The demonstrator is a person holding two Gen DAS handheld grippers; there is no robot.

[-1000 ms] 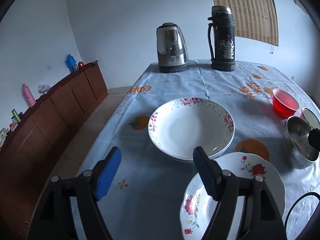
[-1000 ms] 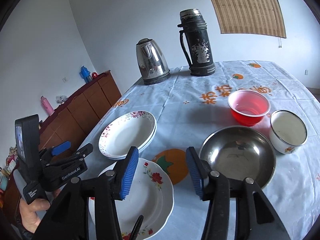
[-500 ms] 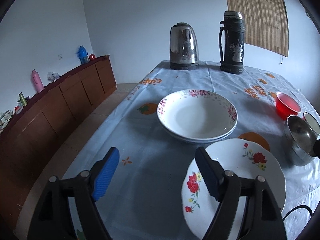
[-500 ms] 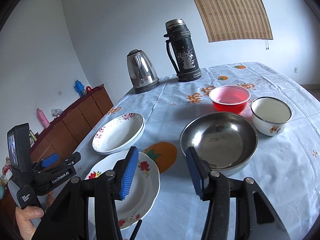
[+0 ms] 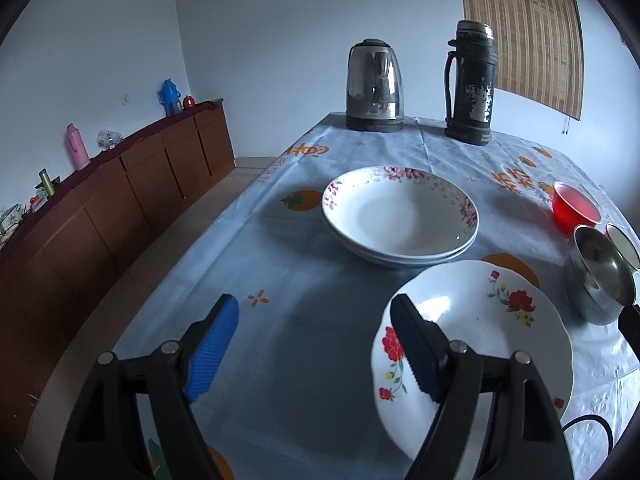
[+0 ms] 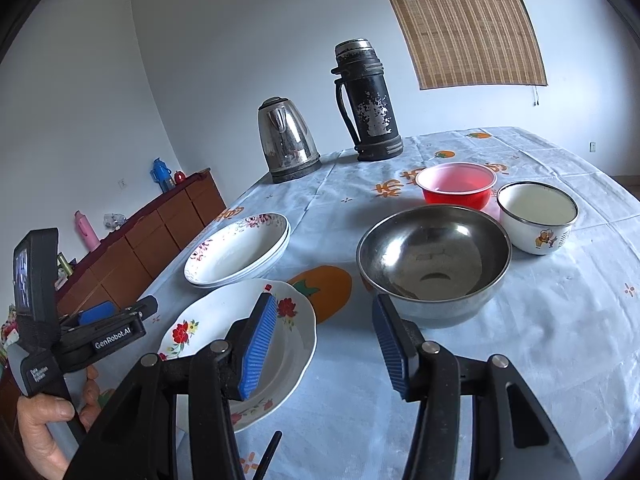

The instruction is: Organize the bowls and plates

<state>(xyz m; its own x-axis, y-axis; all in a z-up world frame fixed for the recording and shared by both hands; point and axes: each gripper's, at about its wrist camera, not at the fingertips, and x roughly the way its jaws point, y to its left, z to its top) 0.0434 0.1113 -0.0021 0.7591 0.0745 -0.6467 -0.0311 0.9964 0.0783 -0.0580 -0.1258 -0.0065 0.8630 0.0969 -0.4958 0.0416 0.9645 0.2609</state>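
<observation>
The desk (image 5: 280, 264) is covered by a pale blue cloth printed with orange fruit; a white wall, a bamboo blind (image 6: 460, 24) and a long brown wooden sideboard (image 5: 120, 196) are seen around it. The left tongs (image 5: 314, 344) are held spread, nothing between them; the right tongs (image 6: 324, 344) are likewise parted and empty. The white plate with red flowers (image 5: 488, 320) lies nearest, stacked white pink-rimmed plates (image 5: 400, 216) beyond; the steel bowl (image 6: 434, 256), red plastic bowl (image 6: 456, 182) and white enamel bowl (image 6: 538, 216) are grouped rightward.
</observation>
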